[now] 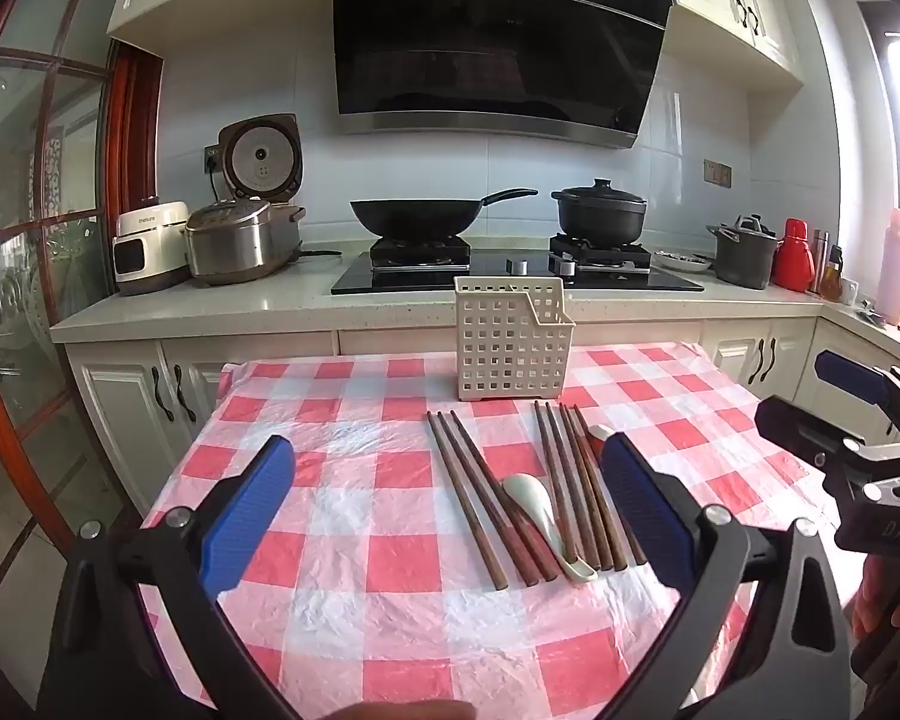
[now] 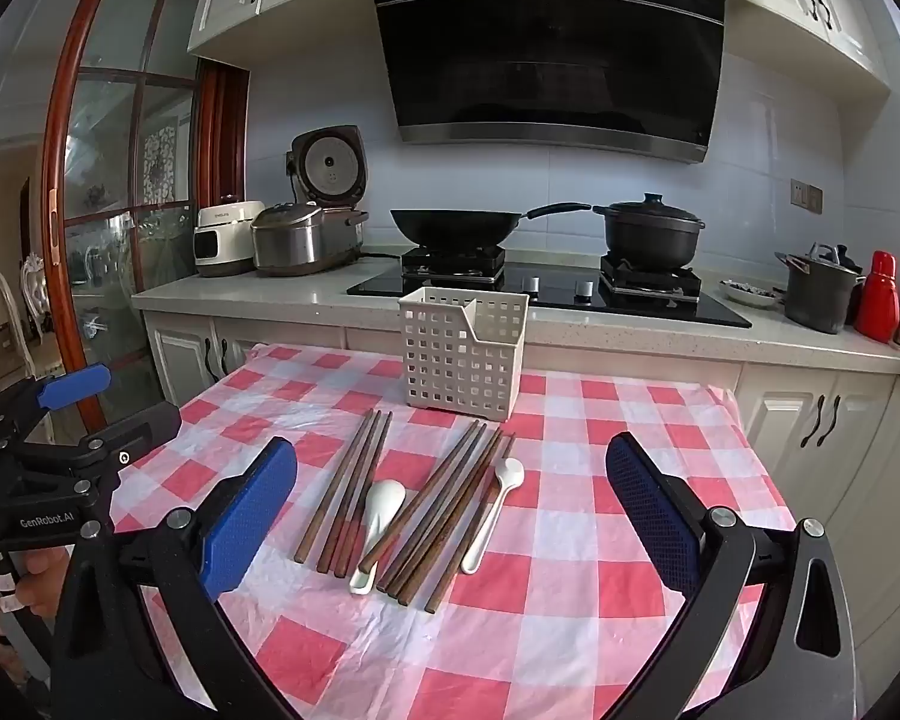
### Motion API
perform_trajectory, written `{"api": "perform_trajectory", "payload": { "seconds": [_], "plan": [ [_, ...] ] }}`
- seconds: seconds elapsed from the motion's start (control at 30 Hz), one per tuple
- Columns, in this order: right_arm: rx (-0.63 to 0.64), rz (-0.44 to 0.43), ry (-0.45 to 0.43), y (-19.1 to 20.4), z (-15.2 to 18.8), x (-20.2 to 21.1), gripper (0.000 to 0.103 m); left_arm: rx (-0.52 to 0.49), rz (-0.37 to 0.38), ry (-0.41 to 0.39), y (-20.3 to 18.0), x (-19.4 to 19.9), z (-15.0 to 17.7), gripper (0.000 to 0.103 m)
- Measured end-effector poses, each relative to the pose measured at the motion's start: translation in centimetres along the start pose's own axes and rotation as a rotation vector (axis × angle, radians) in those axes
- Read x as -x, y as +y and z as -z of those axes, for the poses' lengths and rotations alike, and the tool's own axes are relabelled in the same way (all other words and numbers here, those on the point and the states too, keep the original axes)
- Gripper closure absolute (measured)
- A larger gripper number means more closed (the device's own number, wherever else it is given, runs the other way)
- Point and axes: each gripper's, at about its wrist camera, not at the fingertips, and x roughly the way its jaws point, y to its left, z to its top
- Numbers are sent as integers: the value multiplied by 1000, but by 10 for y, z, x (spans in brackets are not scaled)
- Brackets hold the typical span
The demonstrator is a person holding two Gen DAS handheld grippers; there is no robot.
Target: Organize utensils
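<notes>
Nothing picked yet: left hand-held gripper [image 1: 447,498] and right hand-held gripper [image 2: 450,501] both spread, empty. Chopsticks [image 2: 432,510] and spoons [image 2: 381,507] lie on bench [image 2: 600,540] before empty basket [image 2: 462,354]. Next: pinch one piece, drop in basket

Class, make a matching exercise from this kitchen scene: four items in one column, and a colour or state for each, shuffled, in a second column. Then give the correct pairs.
Column 1:
1. basket
2. chopsticks
3. rice cooker
4. bottle

Column 2:
A. red
B. lid raised
C. cream, perforated, standing upright on the tablecloth
D. brown, lying flat

Pairs: 1-C, 2-D, 3-B, 4-A
</notes>
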Motion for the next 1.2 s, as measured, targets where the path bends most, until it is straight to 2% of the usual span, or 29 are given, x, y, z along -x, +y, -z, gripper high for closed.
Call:
{"api": "perform_trajectory", "payload": {
  "seconds": [0.43,0.47,0.53,1.2],
  "plan": [
    [10,-2,-2,1,-1,1,6,-9,-13,4,-5,-3,3,4],
    [-28,1,-29,1,-2,2,6,-10,-13,4,-7,-4,3,4],
    [4,-1,-1,3,-3,1,6,-3,-7,3,-1,1,1,4],
    [2,-2,-3,2,-1,2,6,-3,-8,6,1,-3,3,4]
  ]
}}
